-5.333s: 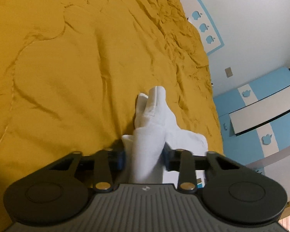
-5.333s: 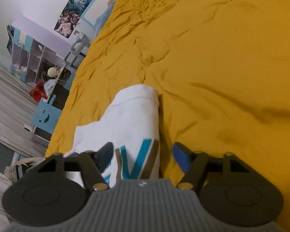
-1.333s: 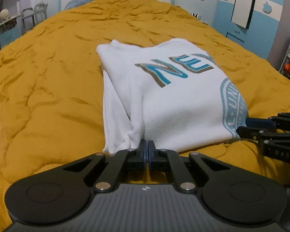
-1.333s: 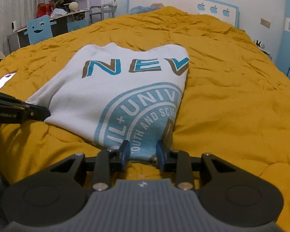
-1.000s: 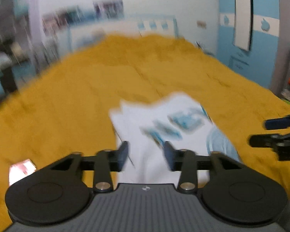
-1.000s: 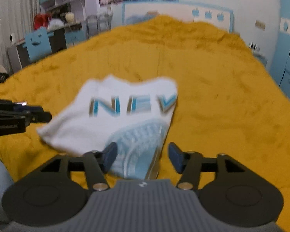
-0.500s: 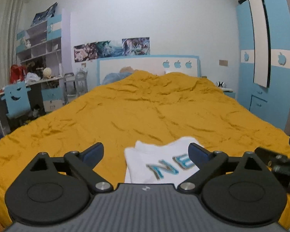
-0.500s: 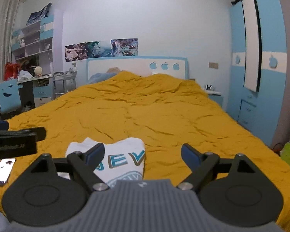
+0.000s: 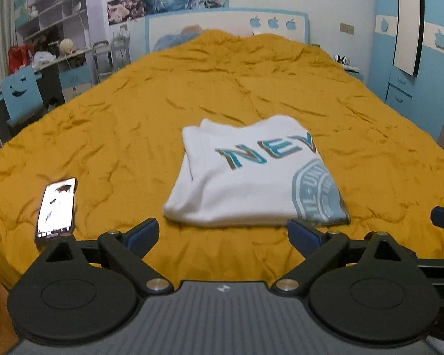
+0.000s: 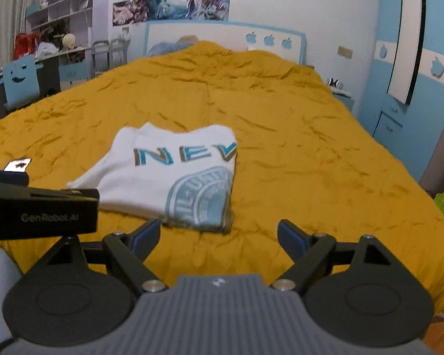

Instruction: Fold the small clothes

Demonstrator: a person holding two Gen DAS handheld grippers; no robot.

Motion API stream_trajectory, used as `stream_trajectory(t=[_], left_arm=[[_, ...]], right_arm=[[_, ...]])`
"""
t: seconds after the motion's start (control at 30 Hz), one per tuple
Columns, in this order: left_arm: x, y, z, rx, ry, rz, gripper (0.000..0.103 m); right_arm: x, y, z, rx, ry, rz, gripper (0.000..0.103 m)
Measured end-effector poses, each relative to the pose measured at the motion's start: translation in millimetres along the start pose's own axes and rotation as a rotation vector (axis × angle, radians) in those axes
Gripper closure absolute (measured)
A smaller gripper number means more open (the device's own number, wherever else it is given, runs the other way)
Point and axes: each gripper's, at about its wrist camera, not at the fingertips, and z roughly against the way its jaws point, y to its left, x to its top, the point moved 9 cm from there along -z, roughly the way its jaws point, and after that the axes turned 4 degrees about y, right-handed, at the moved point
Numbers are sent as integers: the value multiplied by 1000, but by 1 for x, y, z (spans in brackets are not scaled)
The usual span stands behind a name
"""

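A white folded shirt point(image 9: 245, 177) with teal "NEV" lettering and a round teal emblem lies flat on the mustard-yellow bedspread point(image 9: 133, 124). My left gripper point(image 9: 223, 235) is open just short of the shirt's near edge, with nothing between its blue pads. In the right wrist view the same shirt point(image 10: 174, 171) lies ahead and slightly left. My right gripper point(image 10: 219, 233) is open too, empty, a little back from the shirt's near right corner. The left gripper's black body point(image 10: 41, 207) juts in from the left edge of that view.
A phone point(image 9: 56, 205) with a lit screen lies on the bedspread left of the shirt. A white and blue headboard point(image 9: 228, 26) closes the far end. A blue wardrobe point(image 9: 414, 47) stands on the right, and a desk, shelves and blue chair point(image 9: 20, 91) on the left.
Both grippers let go of the shirt's near edge, opened wide and drew back from it. The view tipped up, then back down, and the folded shirt stays flat on the bed.
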Motion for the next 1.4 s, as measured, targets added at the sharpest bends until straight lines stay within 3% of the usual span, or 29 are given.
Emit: stream_trajectory(t=[0.53,1.4], left_arm=[[-9,-1,-2,15,32,11,0],[-4,4,6,22,-5,-10,0]], right_arm=[[-8,-15,-5,15,31,-75,21],[-5,-19,0,7,3,-86,21]])
